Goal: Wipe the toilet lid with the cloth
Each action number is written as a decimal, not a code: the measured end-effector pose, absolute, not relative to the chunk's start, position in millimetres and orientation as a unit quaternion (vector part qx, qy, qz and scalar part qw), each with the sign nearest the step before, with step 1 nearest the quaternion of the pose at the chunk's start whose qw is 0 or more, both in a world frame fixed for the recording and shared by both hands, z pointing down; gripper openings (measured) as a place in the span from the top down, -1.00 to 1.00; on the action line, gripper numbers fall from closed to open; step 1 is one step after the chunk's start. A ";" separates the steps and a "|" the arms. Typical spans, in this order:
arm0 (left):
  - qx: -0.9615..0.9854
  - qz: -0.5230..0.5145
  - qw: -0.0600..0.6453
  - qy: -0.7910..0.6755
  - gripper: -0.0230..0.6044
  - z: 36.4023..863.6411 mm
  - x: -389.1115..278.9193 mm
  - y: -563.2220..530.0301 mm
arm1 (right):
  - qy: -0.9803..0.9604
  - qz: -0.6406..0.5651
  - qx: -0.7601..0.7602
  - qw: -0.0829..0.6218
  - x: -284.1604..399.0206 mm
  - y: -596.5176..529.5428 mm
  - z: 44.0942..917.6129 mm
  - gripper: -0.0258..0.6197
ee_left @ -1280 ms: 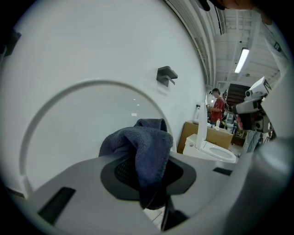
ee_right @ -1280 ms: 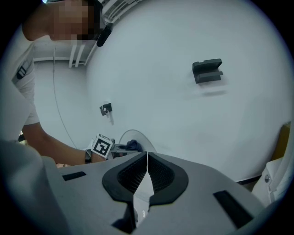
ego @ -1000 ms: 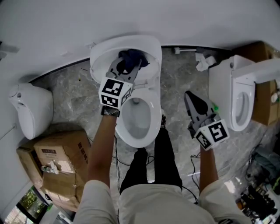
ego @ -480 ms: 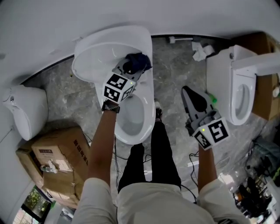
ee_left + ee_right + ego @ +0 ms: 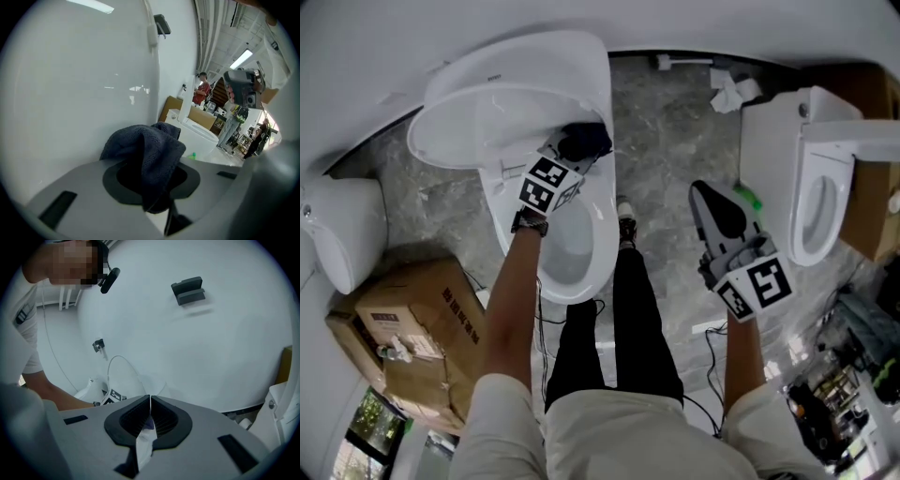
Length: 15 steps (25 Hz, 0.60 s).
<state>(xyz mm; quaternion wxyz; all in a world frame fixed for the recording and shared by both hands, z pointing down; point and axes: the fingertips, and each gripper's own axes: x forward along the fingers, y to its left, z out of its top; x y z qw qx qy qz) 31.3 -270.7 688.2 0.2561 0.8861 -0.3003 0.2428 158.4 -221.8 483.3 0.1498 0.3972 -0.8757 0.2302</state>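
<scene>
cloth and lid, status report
Left claw shut on cloth, low by the raised lid. Right claw shut, empty, off to the side. Nothing in the way.

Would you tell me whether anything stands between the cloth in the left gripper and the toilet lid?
Nothing visible does: the dark blue cloth, clamped in the left gripper, is right at the inner face of the raised toilet lid, near its base.

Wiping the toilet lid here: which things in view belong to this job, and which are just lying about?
In the job:
dark blue cloth
raised toilet lid
left hand-held gripper, shut on the cloth

Lying about:
cardboard box
second toilet
crumpled paper
right hand-held gripper, shut and empty
</scene>
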 end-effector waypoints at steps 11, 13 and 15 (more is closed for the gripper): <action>0.801 0.350 0.322 -0.363 0.65 785.7 -57.2 -244.0 | -0.880 0.226 0.378 0.175 159.8 -230.2 503.7 0.83; 0.780 0.356 0.336 -0.391 0.65 788.8 -85.6 -240.6 | -0.882 0.224 0.374 0.178 156.6 -231.0 504.2 0.83; 0.762 0.359 0.343 -0.416 0.65 787.1 -112.1 -238.0 | -0.885 0.219 0.370 0.181 151.7 -232.6 501.7 0.83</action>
